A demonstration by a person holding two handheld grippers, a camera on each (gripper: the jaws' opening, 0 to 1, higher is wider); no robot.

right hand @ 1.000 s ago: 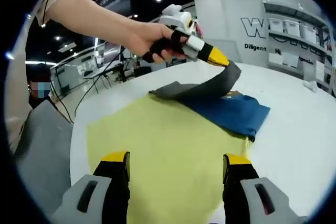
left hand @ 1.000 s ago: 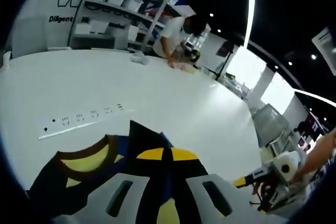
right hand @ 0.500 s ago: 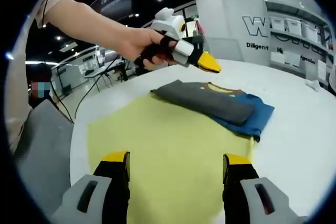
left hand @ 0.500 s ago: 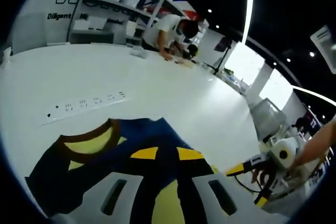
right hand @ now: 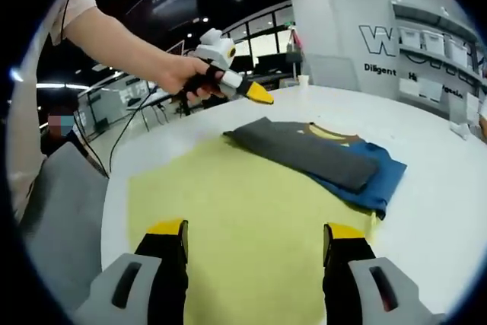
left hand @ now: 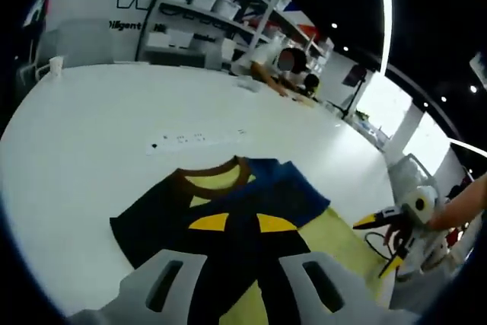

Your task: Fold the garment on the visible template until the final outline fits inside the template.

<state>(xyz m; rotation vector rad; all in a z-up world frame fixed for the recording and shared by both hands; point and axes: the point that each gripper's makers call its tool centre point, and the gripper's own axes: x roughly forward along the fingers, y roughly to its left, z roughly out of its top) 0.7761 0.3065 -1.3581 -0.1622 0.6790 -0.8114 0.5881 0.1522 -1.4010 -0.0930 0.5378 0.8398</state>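
Released and lifted clear, the left gripper (right hand: 255,97) hovers empty, jaws nearly closed, while the right gripper (right hand: 255,245), jaws wide, faces the folded garment (right hand: 319,156) lying ahead on the yellow template (right hand: 228,226).

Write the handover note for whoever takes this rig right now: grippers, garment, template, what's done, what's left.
Left gripper: held above the table beyond the garment, holding nothing; jaw state unclear.
Right gripper: open, empty, over the near part of the yellow template.
T-shirt: folded, grey flap laid over the blue part, collar showing. It lies at the template's far edge.
Done: flap folded over.
Left: the blue edge seems to run past the template onto the white table, so probably fold or shift it inside the outline.
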